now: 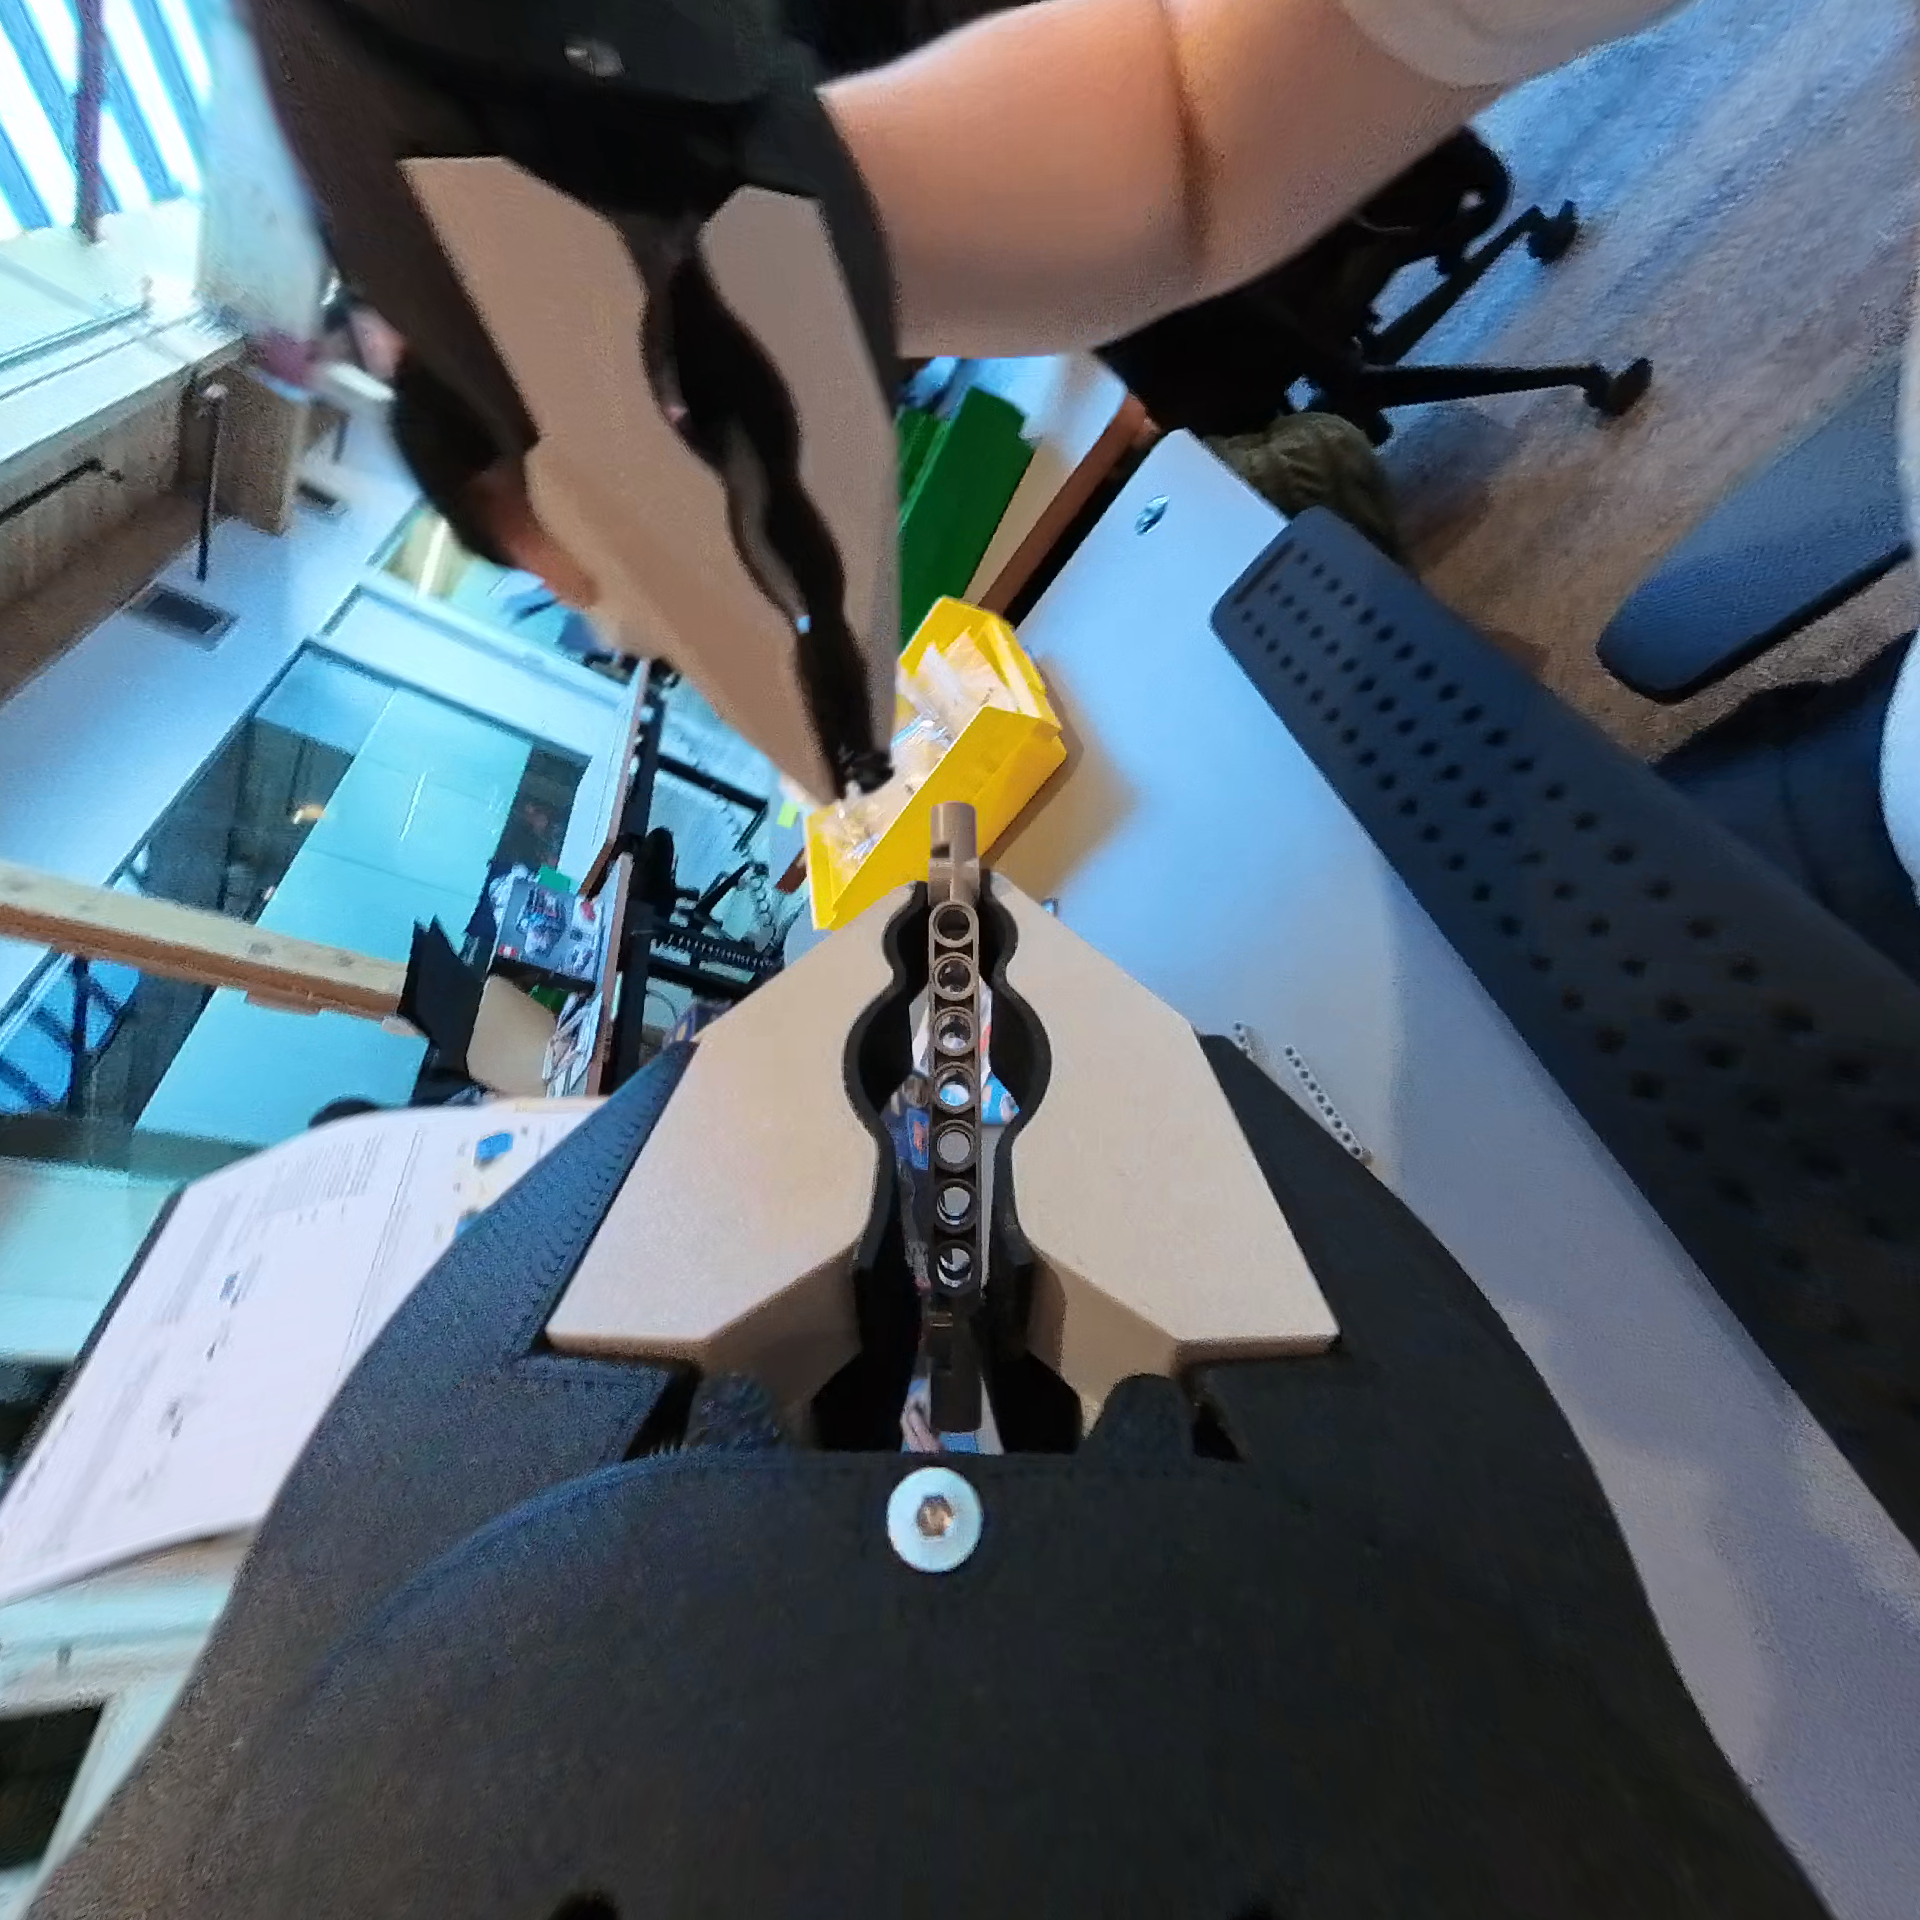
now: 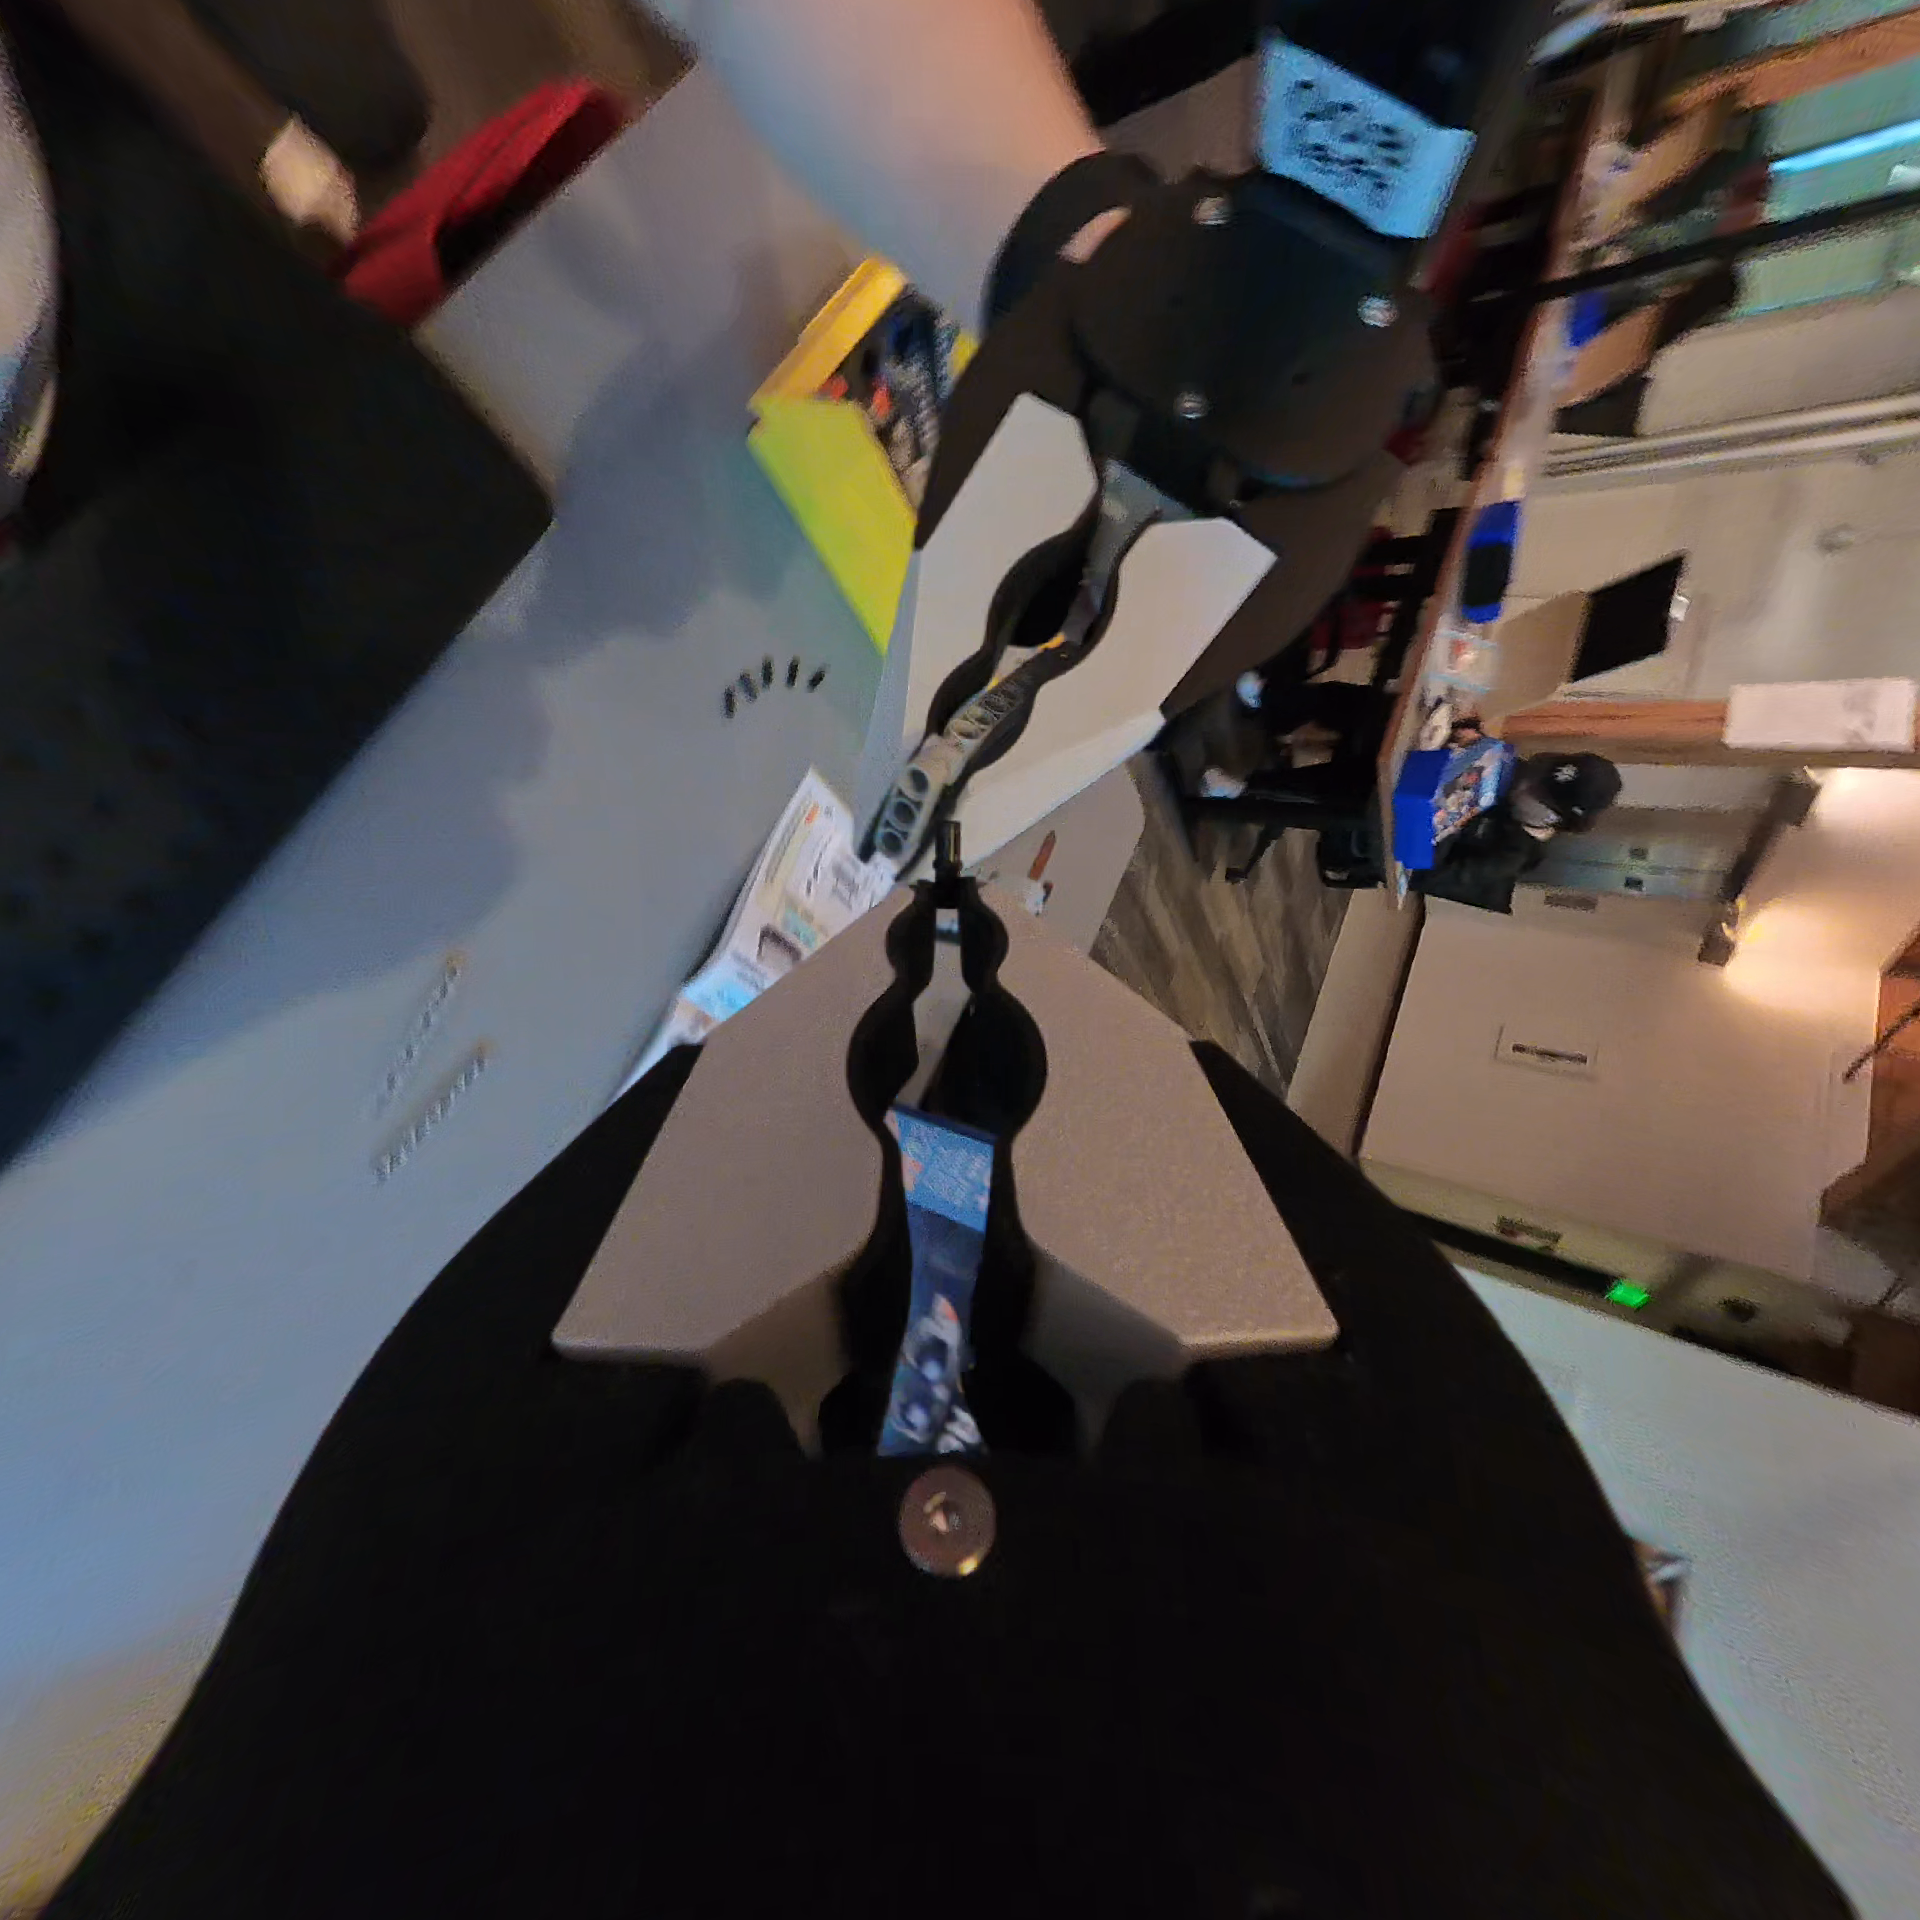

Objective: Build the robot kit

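The left gripper (image 1: 954,914) was clamped on a grey holed beam (image 1: 954,1081) mid-frame, the right gripper (image 2: 943,899) pinched a tiny black pin (image 2: 945,844) just beside its tip, so I'd line them up slowly.

Left view: bright, cool daylight from my window (image 1: 94,125); near parts sharp, upper area motion-blurred. Right view: dimmer, warm wall lamp (image 2: 1766,935), soft shadows on my desk (image 2: 312,1247), heavy blur. Both bend at edges.
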